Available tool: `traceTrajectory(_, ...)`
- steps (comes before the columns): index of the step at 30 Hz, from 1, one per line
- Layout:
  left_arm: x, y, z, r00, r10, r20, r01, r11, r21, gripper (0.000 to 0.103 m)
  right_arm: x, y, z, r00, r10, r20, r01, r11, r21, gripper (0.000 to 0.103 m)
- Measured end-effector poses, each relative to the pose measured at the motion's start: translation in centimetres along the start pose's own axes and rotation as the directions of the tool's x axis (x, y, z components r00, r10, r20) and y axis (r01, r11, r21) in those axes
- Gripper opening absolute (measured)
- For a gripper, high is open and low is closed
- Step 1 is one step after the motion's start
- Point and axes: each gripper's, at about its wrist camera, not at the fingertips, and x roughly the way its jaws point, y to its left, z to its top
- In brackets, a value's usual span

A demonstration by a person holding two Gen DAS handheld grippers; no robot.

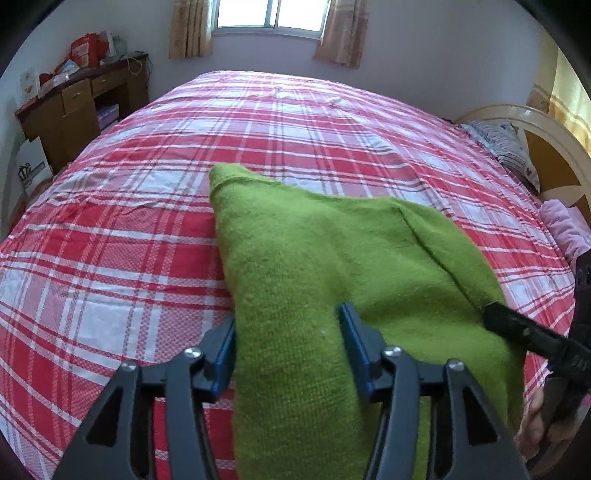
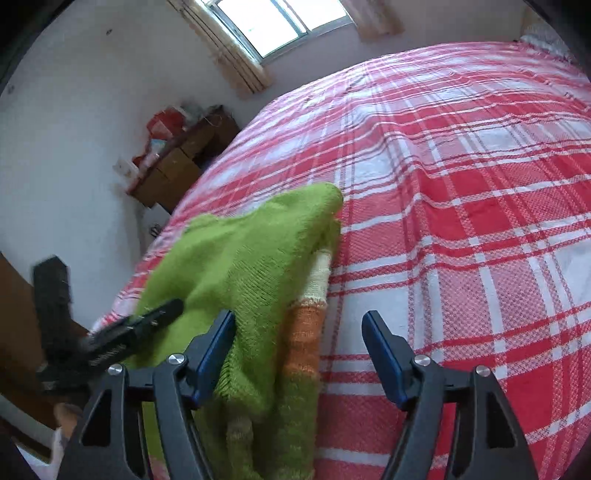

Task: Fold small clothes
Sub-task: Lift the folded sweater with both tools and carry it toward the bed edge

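Spreading wide: red plaid bedspread (image 1: 147, 240) | window (image 1: 267, 14) at 12, desk (image 1: 81, 107) at 10 | left gripper (image 1: 288, 350) straddles green knit (image 1: 314, 258), grip unclear | right gripper (image 2: 299, 354) released

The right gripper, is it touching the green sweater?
Touching. In the right wrist view, the right gripper is wide open, and its left finger presses against the green sweater; the other finger stands over the bedsheet.

green sweater (image 1: 332, 280): near end cut off at the bottom edge | left gripper (image 1: 288, 347): can't tell if its fingers pinch the cloth | desk (image 1: 85, 107): things on top too small to tell
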Motion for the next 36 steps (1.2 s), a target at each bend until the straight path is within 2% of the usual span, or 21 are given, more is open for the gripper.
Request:
traceTrajectory(3,-0.9,0.8,0.6,0.999,-0.034,0.013,0.034,0.999,-0.012,0.057,-0.2,0.7,0.6,1.0,-0.022,0.008,0.022,0.998,-0.064,0.071)
traceTrajectory(6,-0.8,1.2,1.2,0.999,0.006,0.033,-0.006,1.0,-0.009,0.08,1.8,0.7,1.4,0.999,-0.002,-0.034,-0.001,0.996,-0.086,0.072)
traceTrajectory(7,-0.3,1.3,1.2,1.0,0.002,0.015,-0.002,1.0,-0.011,0.08,2.9,0.6,1.4,0.997,0.023,-0.068,-0.029,0.996,-0.081,0.071)
traceTrajectory(8,0.5,1.3,1.1,1.0,-0.022,-0.019,0.022,1.0,-0.012,0.08,4.0,0.4,1.3,0.993,0.063,-0.104,-0.07,0.996,-0.064,0.072)
traceTrajectory(9,1.5,1.4,0.8,0.997,-0.06,-0.055,0.059,0.998,-0.02,0.081,4.4,0.4,1.2,0.991,0.079,-0.105,-0.085,0.995,-0.058,0.073)
traceTrajectory(12,2.4,2.5,0.2,0.991,-0.124,-0.058,0.119,0.988,-0.094,0.088,4.7,0.7,1.2,0.993,0.065,-0.103,-0.072,0.995,-0.064,0.073)
traceTrajectory(14,2.5,3.2,0.0,0.984,-0.172,-0.043,0.164,0.977,-0.139,0.083,4.8,1.1,1.0,0.992,0.056,-0.11,-0.064,0.995,-0.074,0.068)
traceTrajectory(15,2.4,3.0,-0.1,0.981,-0.191,-0.035,0.184,0.974,-0.133,0.064,4.9,1.4,1.0,0.989,0.072,-0.128,-0.082,0.994,-0.075,0.047)
traceTrajectory(16,2.1,2.7,-0.1,0.977,-0.209,-0.03,0.204,0.971,-0.125,0.058,5.0,1.6,1.0,0.983,0.113,-0.147,-0.121,0.991,-0.048,0.038)
traceTrajectory(17,1.8,2.3,-0.2,0.982,-0.19,-0.019,0.187,0.976,-0.113,0.055,4.9,1.9,0.9,0.984,0.103,-0.145,-0.11,0.993,-0.038,0.038)
traceTrajectory(19,0.8,1.5,-0.4,0.986,-0.165,0.01,0.165,0.983,-0.082,0.042,4.4,3.0,0.7,0.991,0.058,-0.123,-0.067,0.995,-0.073,0.032)
traceTrajectory(21,-0.1,1.0,-0.3,0.988,-0.151,0.025,0.152,0.987,-0.06,0.04,3.5,4.6,0.5,0.996,0.022,-0.09,-0.032,0.993,-0.11,0.031)
traceTrajectory(23,-1.2,0.9,-0.4,0.99,-0.136,0.045,0.138,0.99,-0.041,0.038,2.1,6.3,0.2,0.998,0.021,-0.054,-0.028,0.99,-0.137,0.031)
traceTrajectory(31,-6.6,4.0,0.3,0.982,-0.106,0.159,0.12,0.99,-0.078,0.037,-2.1,13.2,-0.8,0.997,0.069,0.043,-0.057,0.97,-0.238,0.03)
traceTrajectory(36,-9.7,7.2,0.3,0.976,-0.049,0.211,0.074,0.991,-0.113,0.037,-2.3,18.1,-0.8,0.989,0.136,0.051,-0.115,0.948,-0.296,0.03)
